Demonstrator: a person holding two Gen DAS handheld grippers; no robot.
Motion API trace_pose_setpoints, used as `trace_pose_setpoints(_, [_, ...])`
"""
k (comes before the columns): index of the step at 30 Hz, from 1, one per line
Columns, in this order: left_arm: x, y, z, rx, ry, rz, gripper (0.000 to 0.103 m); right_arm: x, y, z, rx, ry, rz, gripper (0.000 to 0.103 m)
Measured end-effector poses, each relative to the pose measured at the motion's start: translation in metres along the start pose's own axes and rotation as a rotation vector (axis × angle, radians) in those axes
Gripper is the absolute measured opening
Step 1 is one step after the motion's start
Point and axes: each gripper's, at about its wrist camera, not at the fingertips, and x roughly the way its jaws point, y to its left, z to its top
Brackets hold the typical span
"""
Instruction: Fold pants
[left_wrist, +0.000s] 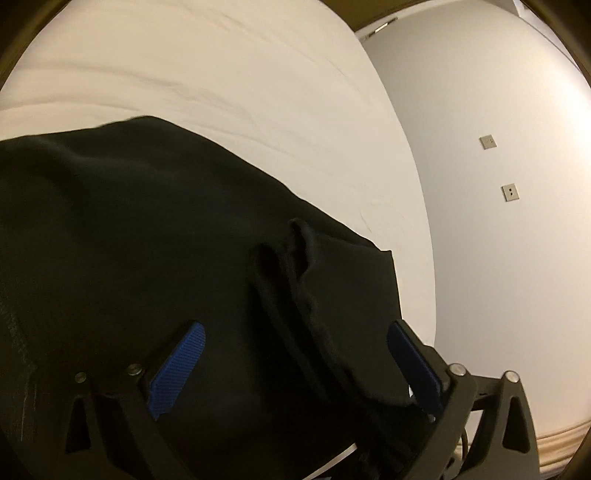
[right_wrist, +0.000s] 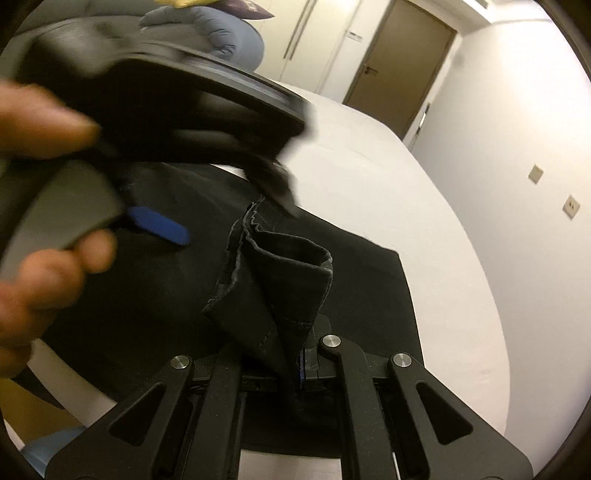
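Right wrist: right claw (right_wrist: 301, 363) pinches matte black pants (right_wrist: 288, 280); left claw (left_wrist: 295, 354) gapes.

Both fisheye views bend straight lines hard toward the dark vignetted rim. Light is warm and indoor, fairly bright on the white wall (left_wrist: 498, 110) ahead and right of the claws, with a soft glare patch there. The black pants (left_wrist: 147, 240) swallow detail, folds barely readable. In the right wrist view, the hand (right_wrist: 40, 184) and left gripper (right_wrist: 221, 206) up-left of the claw smear with motion blur; the hem just ahead stays sharp.
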Motion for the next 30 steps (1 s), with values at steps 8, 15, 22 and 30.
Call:
trace_pose_setpoints(8, [-0.018,-0.007,0.012,0.176,0.085,0.075,0.010,-0.025,0.023,0.002,-0.085,-0.053,0.031,0.004])
trace_pose_setpoints(15, [-0.065,0.020,0.024,0.260,0.069,0.169,0.010,-0.043,0.081,0.006,-0.236,-0.099,0.115,0.004])
trace_pose_setpoints(22, [-0.080,0.053,0.013,0.254,0.061,0.217,0.010,-0.036,0.121,0.003,-0.284,-0.049,0.201,0.004])
trace_pose_setpoints(30, [-0.073,0.072,0.017,0.211,0.048,0.219,0.011,0.006,0.114,0.034,-0.324,-0.006,0.210,0.004])
